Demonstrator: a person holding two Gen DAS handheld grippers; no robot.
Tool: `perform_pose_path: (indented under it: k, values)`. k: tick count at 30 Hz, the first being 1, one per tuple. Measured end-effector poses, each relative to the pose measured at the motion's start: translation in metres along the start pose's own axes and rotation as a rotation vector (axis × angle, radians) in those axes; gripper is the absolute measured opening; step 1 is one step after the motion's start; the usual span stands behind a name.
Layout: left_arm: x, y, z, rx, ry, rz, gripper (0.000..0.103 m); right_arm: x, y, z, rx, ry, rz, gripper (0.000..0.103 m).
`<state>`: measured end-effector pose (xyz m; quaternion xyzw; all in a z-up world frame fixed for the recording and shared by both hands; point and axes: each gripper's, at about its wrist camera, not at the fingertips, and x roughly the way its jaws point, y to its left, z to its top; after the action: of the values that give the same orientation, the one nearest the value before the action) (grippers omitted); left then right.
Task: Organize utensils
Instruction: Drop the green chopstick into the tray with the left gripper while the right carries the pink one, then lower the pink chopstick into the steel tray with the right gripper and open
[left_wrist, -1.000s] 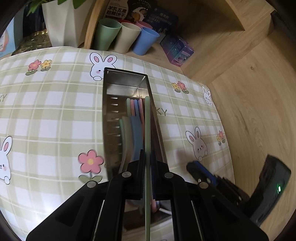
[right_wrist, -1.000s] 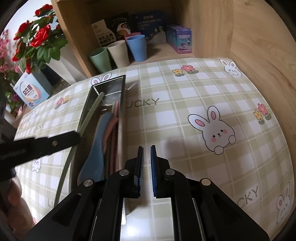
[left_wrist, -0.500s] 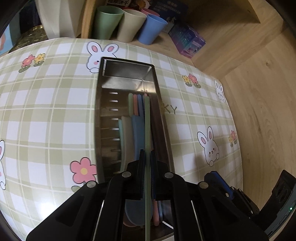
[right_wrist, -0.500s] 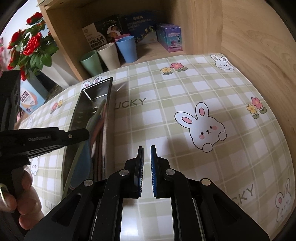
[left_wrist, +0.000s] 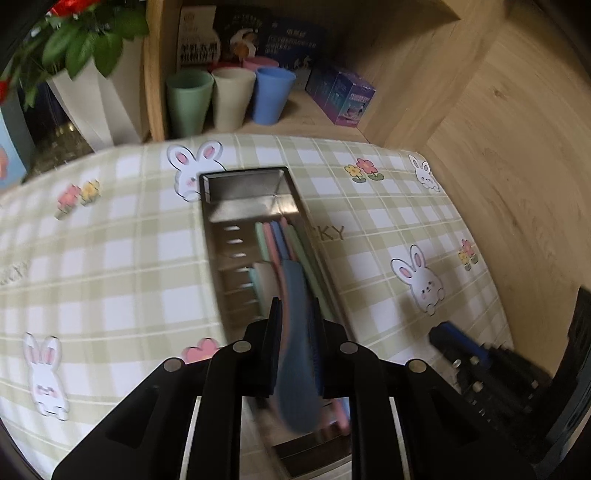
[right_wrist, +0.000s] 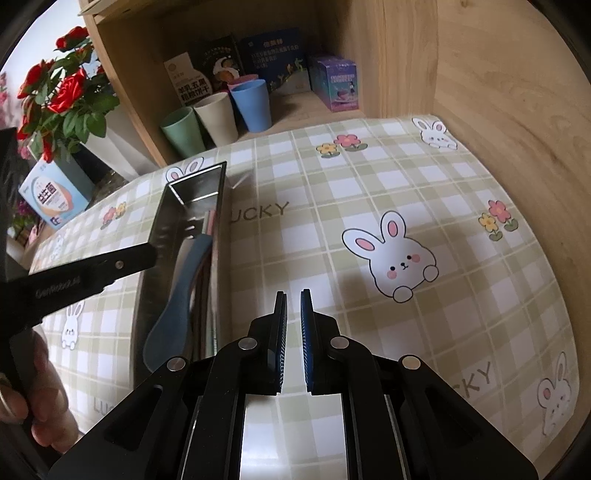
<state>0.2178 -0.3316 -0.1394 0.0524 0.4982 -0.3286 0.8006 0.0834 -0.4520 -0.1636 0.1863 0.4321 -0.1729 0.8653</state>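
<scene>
1. Left gripper (left_wrist: 295, 325) fills the lower centre of its own view, its fingers apart with nothing clamped — a blue spoon (left_wrist: 295, 354) lies below in the gap, blurred.
2. Right gripper (right_wrist: 293, 332) sits at the bottom centre of its view, fingers slightly apart and empty, over the checked tablecloth (right_wrist: 369, 192).
3. Steel tray (left_wrist: 251, 199) runs up the middle of the left view; green, pink and blue utensil handles (left_wrist: 280, 240) lie side by side inside it.
4. Three cups (right_wrist: 218, 118) — green, cream, blue — stand on the shelf at upper centre.
</scene>
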Motion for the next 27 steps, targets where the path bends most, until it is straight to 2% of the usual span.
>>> perform_pose_path:
  k: [6, 13, 20, 27]
  values:
    - [-0.023, 0.022, -0.005, -0.009, -0.029, 0.019, 0.018, -0.009, 0.009, -0.005, -0.022, 0.003, 0.003, 0.008]
    - [-0.04, 0.038, -0.025, 0.017, -0.057, 0.044, 0.019, -0.024, 0.027, -0.038, -0.104, 0.052, 0.069, 0.008]
    - [-0.053, 0.051, -0.048, 0.04, -0.085, 0.054, 0.022, -0.027, 0.035, -0.07, -0.15, 0.11, 0.077, 0.007]
    - [-0.063, 0.069, -0.061, 0.04, -0.104, 0.066, 0.023, -0.021, 0.051, -0.076, -0.19, 0.13, 0.076, 0.006]
